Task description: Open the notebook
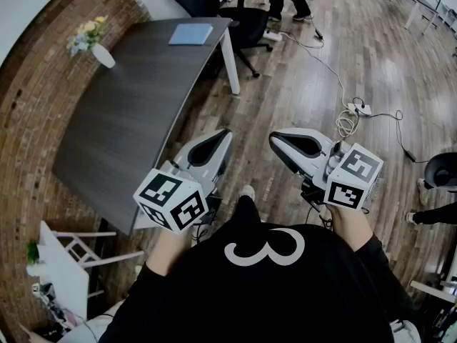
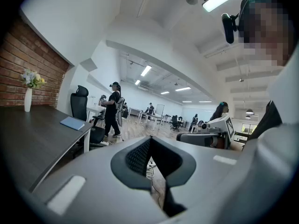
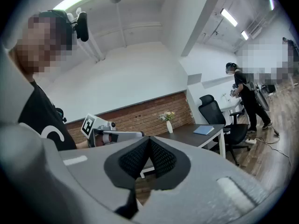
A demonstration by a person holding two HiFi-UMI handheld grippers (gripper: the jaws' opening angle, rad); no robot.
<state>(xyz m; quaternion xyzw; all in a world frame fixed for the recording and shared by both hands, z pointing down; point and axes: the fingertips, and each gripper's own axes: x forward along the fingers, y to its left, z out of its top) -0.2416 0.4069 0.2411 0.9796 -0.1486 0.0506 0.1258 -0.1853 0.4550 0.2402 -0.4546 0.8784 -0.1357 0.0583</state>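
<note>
With the left claw (image 1: pixel 226 133) and right claw (image 1: pixel 274 137) clenched empty, well apart from the closed notebook (image 1: pixel 191 33) at the far end of the worktop (image 1: pixel 121 127), stepping closer and releasing one claw at its cover edge seemed best.

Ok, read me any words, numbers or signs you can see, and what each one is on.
"3": white mark on the person's black shirt; possibly a logo, not a digit.
Left cube on the left gripper, right cube on the right gripper: black-and-white square patterns, no letters.
Notebook on the desk: plain blue cover, no print legible.
Nothing else readable.
</note>
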